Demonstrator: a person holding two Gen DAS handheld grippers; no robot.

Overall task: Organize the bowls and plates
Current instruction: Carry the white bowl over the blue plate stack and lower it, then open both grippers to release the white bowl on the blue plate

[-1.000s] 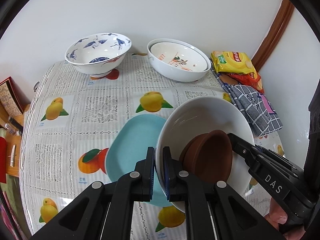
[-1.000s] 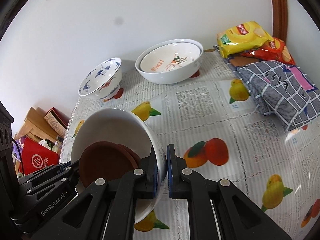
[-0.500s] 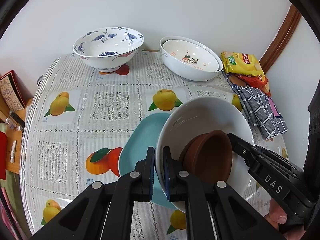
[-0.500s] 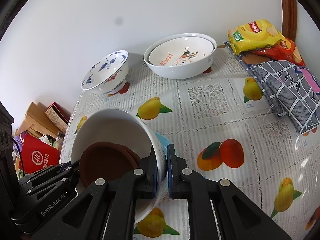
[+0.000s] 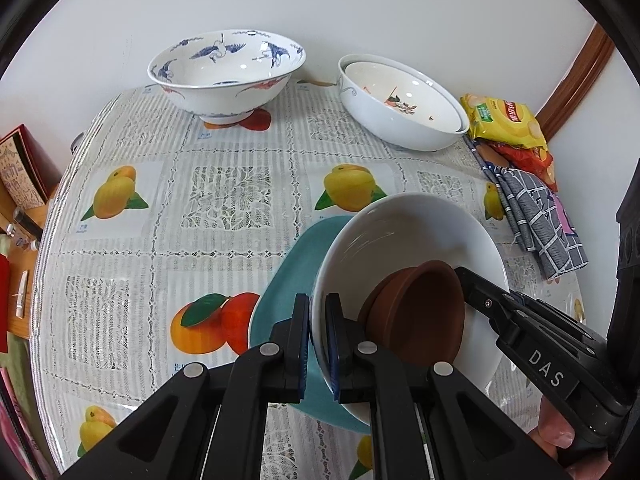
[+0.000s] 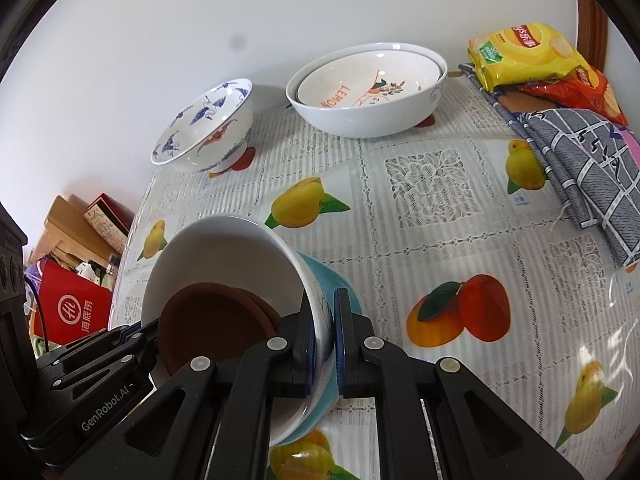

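Both grippers hold a white bowl (image 5: 404,232) with a brown bowl (image 5: 420,312) inside, above a teal plate (image 5: 292,276). My left gripper (image 5: 318,332) is shut on the bowl's left rim. My right gripper (image 6: 322,332) is shut on the opposite rim of the white bowl (image 6: 224,248); the brown bowl (image 6: 212,324) and the teal plate (image 6: 332,280) show there too. At the back stand a blue-crane bowl (image 5: 226,76) and a white bowl with a lemon bowl nested in it (image 5: 400,100).
Snack bags (image 5: 504,124) and a grey checked cloth (image 5: 536,216) lie at the table's right edge. A red bag (image 6: 68,312) and boxes (image 6: 96,224) sit beyond the left edge. The wall runs behind the bowls.
Both grippers with the white bowl have moved forward over the table; the back bowls appear nearer and larger. The grips are unchanged.
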